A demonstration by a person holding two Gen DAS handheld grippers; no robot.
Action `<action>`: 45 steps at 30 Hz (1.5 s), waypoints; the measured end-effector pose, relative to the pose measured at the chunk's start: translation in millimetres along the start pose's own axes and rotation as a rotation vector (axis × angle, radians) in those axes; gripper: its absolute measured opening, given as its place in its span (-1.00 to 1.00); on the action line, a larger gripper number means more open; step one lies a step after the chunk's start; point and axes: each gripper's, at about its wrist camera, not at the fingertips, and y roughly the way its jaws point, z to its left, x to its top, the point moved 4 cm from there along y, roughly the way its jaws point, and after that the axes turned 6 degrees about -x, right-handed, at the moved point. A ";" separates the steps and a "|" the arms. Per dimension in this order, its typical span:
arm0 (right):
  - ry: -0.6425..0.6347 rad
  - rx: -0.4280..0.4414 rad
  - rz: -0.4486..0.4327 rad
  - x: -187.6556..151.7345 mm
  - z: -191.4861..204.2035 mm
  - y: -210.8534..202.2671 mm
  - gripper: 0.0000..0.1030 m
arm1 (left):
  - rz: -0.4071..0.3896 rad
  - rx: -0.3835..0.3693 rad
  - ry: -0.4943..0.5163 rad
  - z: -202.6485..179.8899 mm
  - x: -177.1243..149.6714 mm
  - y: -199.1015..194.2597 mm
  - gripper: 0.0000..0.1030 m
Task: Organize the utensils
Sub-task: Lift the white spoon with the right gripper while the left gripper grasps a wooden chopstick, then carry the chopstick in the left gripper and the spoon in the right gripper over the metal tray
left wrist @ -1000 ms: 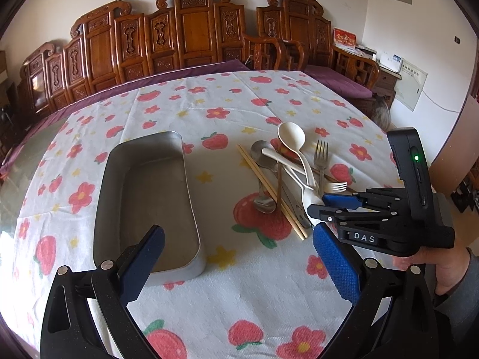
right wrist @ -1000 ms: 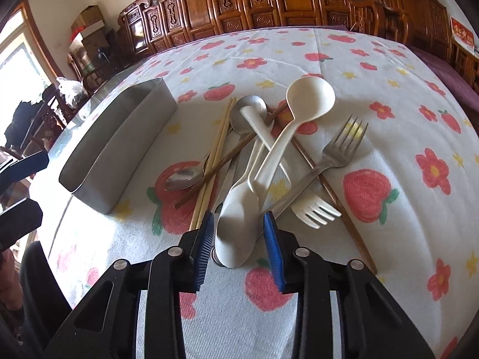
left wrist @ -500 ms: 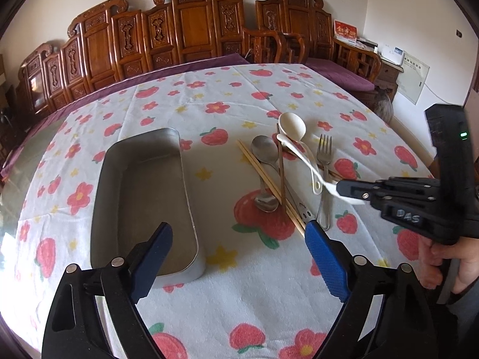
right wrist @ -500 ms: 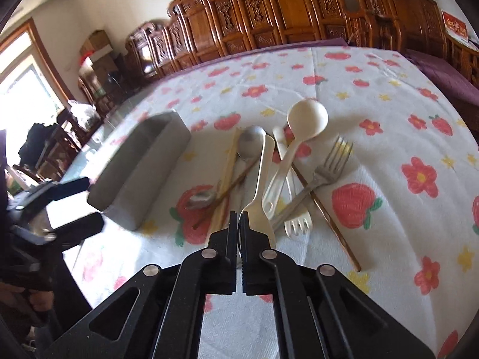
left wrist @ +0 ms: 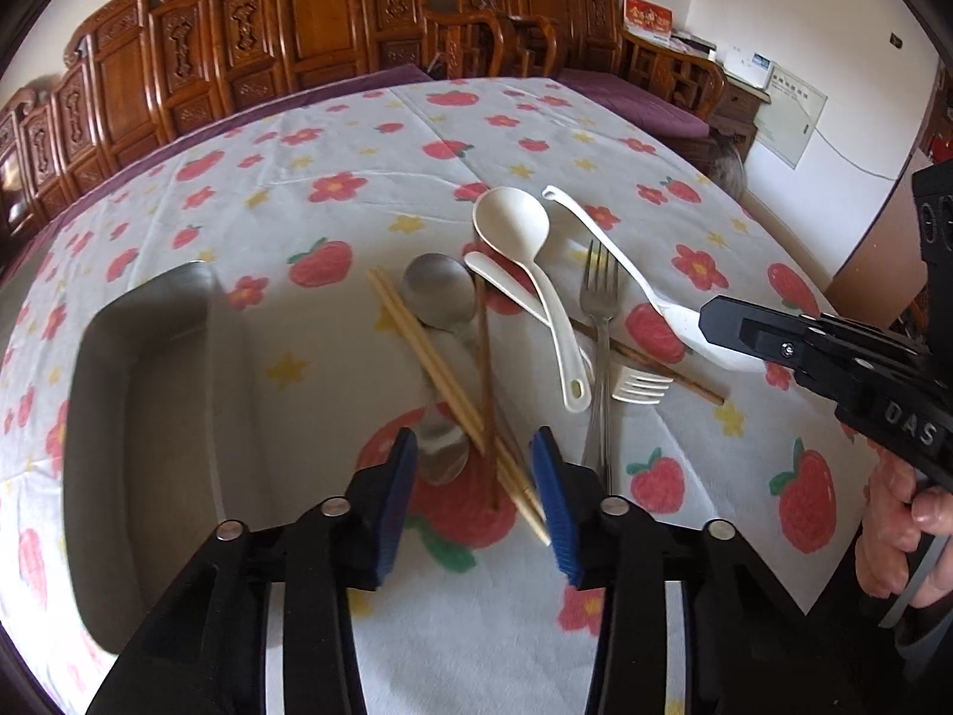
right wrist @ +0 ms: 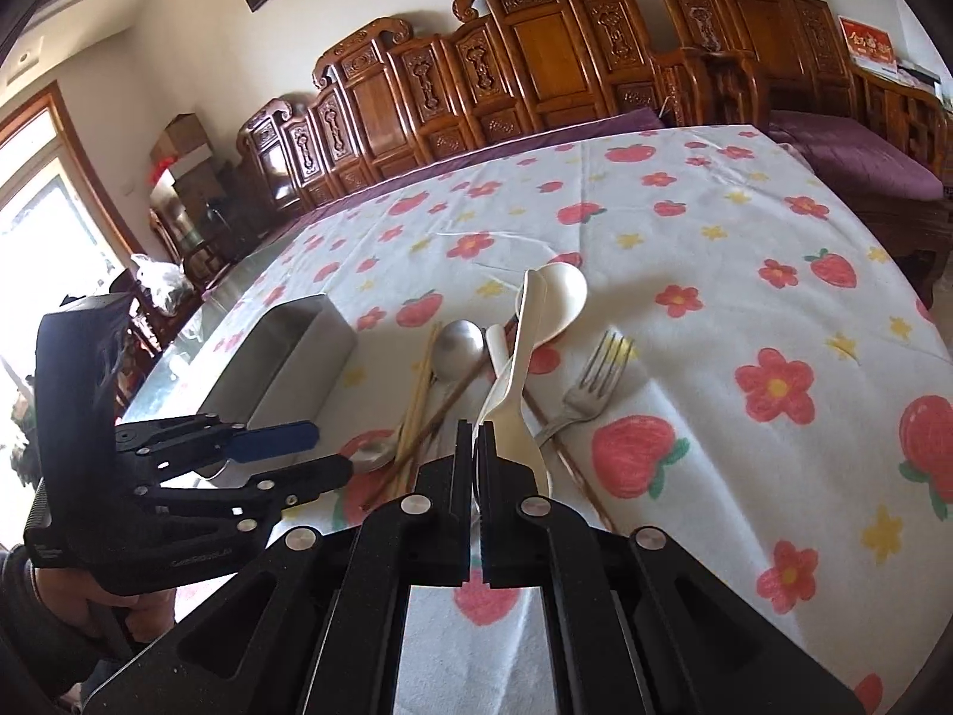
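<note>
My right gripper (right wrist: 475,435) is shut on the bowl of a white plastic spoon (right wrist: 518,375) and holds it above the table; it also shows in the left wrist view (left wrist: 619,265). My left gripper (left wrist: 473,465) is open, low over the ends of the light chopsticks (left wrist: 441,375), a dark chopstick (left wrist: 485,393) and a metal spoon (left wrist: 441,310). Another white spoon (left wrist: 524,244), a small white spoon (left wrist: 506,283), a metal fork (left wrist: 598,322) and a white fork (left wrist: 640,386) lie in the pile. The metal tray (left wrist: 149,417) is empty at the left.
The strawberry-print tablecloth (left wrist: 357,179) covers a round table. Carved wooden chairs (left wrist: 333,18) line its far side. The right gripper's body (left wrist: 834,357) and hand hang at the right, beyond the pile.
My right gripper lifted the white spoon clear of the pile and up to the right. My left gripper moved right from the tray to the chopsticks and narrowed its jaws.
</note>
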 end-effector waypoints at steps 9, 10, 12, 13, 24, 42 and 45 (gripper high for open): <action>0.017 -0.002 0.003 0.7 -5.1 3.1 -0.95 | 0.064 0.003 0.016 -4.1 11.0 40.7 -0.75; 0.016 -0.002 0.003 0.6 -4.7 2.9 -0.95 | 0.068 0.007 0.019 -3.7 11.8 43.5 -0.79; 0.018 -0.001 0.005 0.6 -4.7 4.4 -0.95 | 0.079 0.016 0.032 -3.9 13.5 49.0 -0.83; 0.019 0.001 0.005 1.2 -3.7 5.0 -0.95 | 0.086 0.023 0.039 -3.6 13.6 51.5 -0.86; 0.011 0.002 0.007 -0.3 0.9 7.2 -0.95 | 0.071 0.035 0.041 -0.7 10.6 42.8 -0.92; -0.056 0.009 0.020 -6.7 25.8 6.5 -0.95 | -0.068 0.039 -0.037 36.5 3.8 -34.2 -0.92; -0.077 0.011 0.022 -8.9 35.4 5.4 -0.95 | -0.094 0.039 -0.047 45.5 -0.7 -50.1 -0.92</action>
